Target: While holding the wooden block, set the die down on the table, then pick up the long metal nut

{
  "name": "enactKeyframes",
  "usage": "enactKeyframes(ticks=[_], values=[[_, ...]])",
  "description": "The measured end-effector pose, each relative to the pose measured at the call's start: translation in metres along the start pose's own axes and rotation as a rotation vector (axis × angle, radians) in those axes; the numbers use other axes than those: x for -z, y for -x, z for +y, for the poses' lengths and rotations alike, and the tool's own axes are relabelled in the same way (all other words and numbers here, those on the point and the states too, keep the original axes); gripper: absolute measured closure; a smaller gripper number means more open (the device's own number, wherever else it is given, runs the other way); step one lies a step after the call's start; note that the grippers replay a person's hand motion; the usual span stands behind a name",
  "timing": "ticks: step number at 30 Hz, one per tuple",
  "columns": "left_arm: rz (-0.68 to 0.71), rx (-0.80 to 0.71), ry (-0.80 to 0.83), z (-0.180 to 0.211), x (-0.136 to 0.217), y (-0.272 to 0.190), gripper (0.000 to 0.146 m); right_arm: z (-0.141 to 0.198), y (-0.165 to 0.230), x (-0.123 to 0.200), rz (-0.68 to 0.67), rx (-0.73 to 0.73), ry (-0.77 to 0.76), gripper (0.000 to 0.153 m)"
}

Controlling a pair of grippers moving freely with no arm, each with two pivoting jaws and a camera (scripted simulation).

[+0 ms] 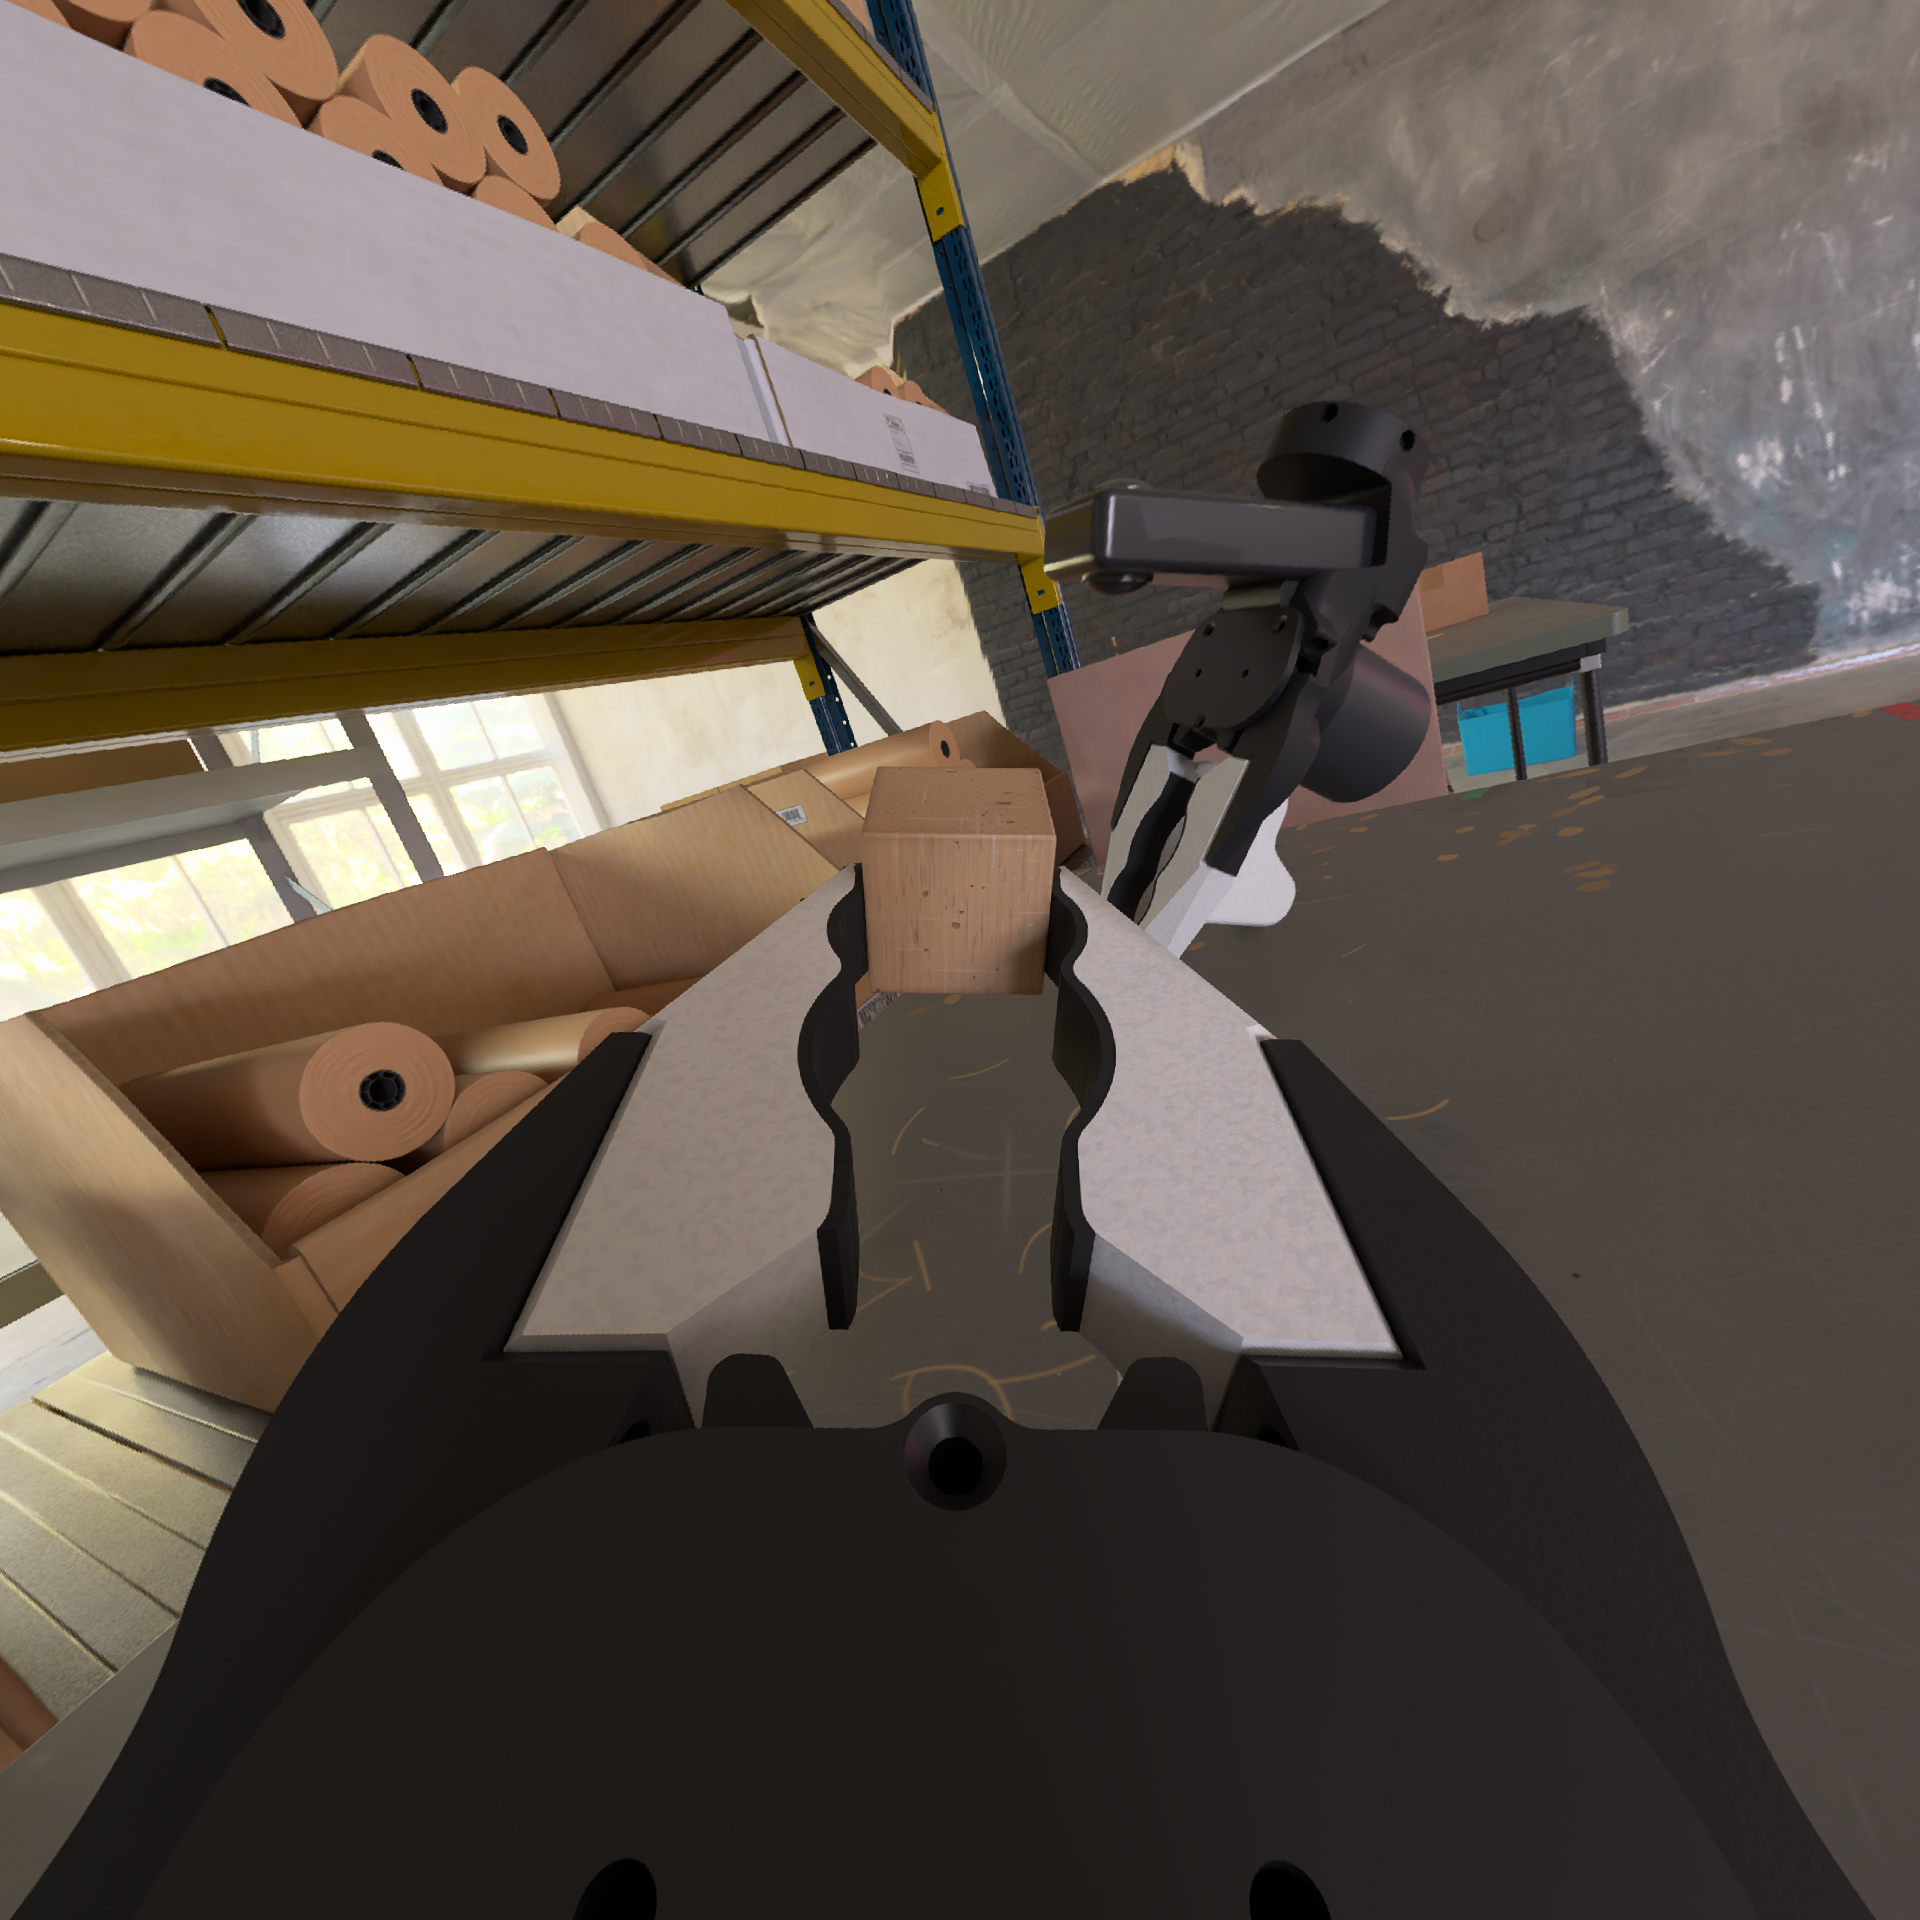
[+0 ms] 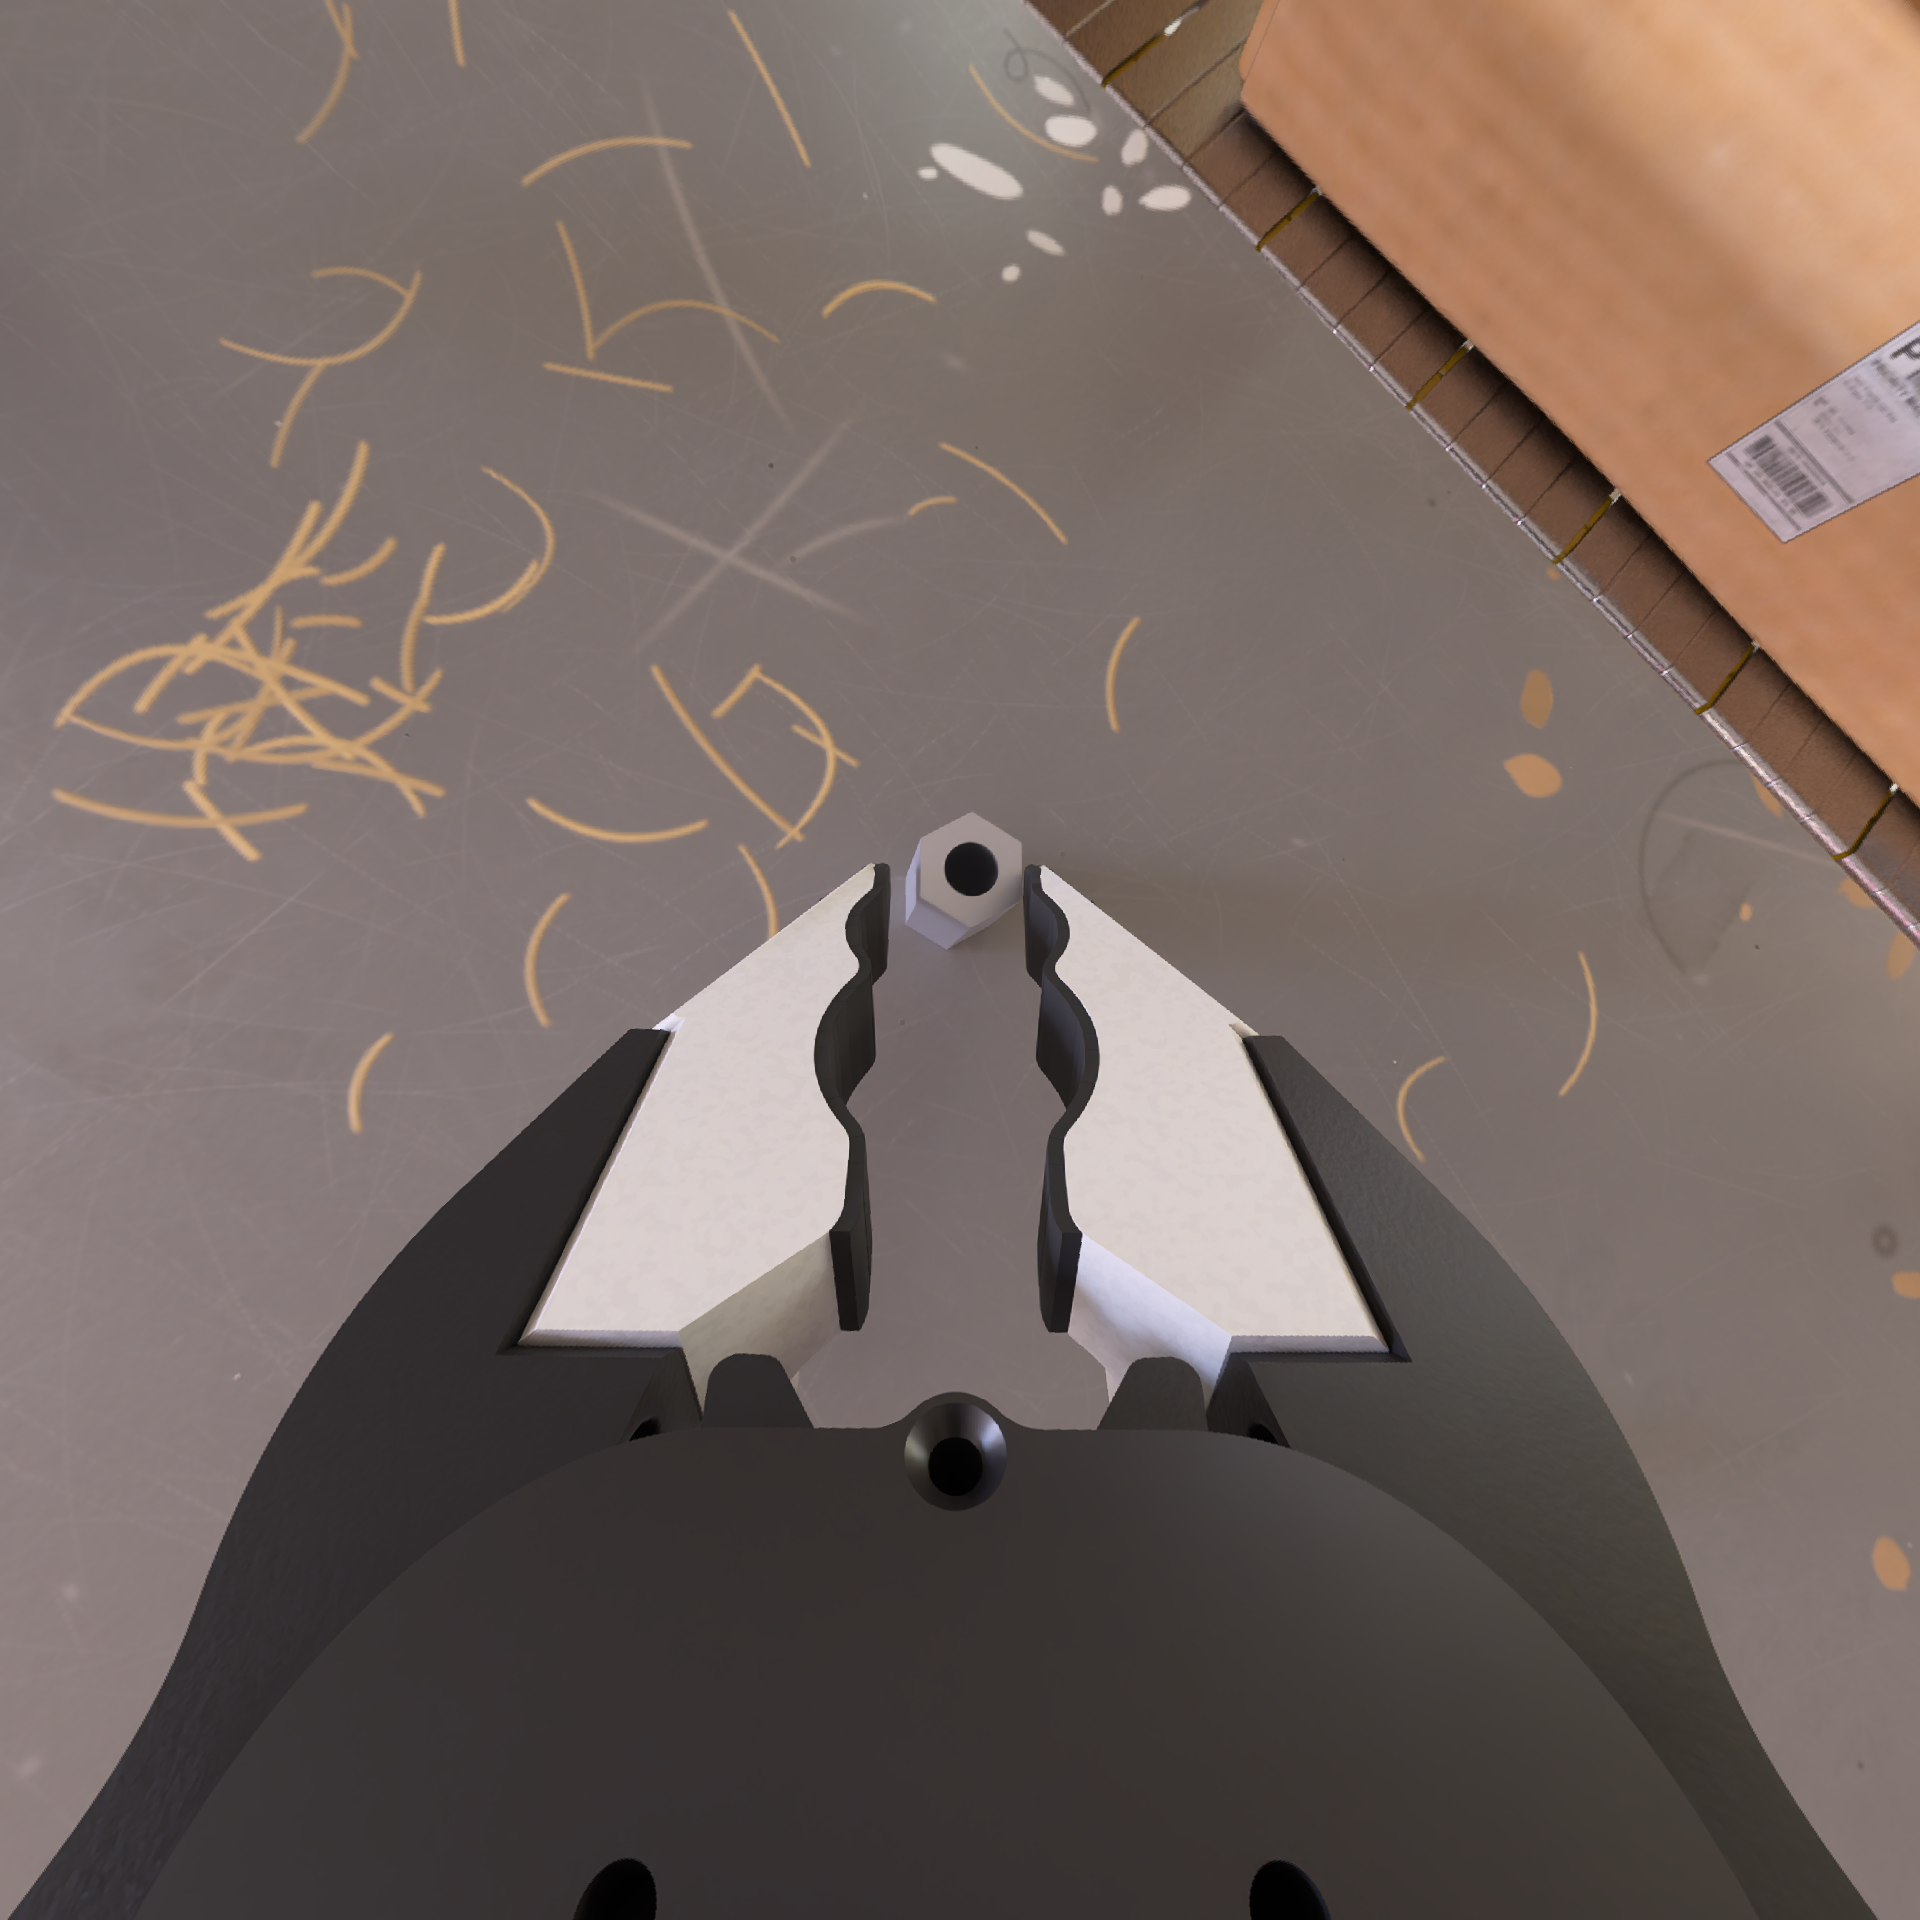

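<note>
My left gripper (image 1: 957, 914) is shut on the wooden block (image 1: 956, 873), a light cube pinched between its fingertips and held above the grey table (image 1: 1558, 1143). My right gripper (image 2: 956, 883) points down at the table (image 2: 623, 1039) with its jaws open. The long metal nut (image 2: 954, 878), a grey hex nut standing on end with its hole facing up, sits between the fingertips with a small gap on each side. The right gripper also shows in the left wrist view (image 1: 1174, 862), beyond the block, tips near the table. No die shows in either view.
A rack with yellow beams (image 1: 520, 457) holds brown paper rolls and white boxes. An open cardboard box of rolls (image 1: 312, 1091) lies at the left. A labelled cardboard box (image 2: 1610, 260) lies past the table edge (image 2: 1455, 395) at the upper right. The table bears orange scratch marks.
</note>
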State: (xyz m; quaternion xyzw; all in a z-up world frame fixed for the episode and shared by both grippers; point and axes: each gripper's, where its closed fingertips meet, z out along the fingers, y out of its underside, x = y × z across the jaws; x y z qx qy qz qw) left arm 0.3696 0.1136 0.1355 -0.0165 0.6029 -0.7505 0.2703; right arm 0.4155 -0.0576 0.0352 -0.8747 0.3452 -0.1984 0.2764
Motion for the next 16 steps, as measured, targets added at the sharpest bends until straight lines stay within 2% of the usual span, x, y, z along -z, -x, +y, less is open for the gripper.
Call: enactKeyframes(ticks=[9,16], values=[[-0.001,-0.004,-0.001,0.000,0.000,0.000,0.113,0.004,0.000,-0.011,-0.021,-0.004,0.061,0.132],[-0.005,-0.020,-0.003,-0.001,-0.001,0.000,0.113,-0.034,0.006,-0.017,-0.054,0.064,0.007,0.132]])
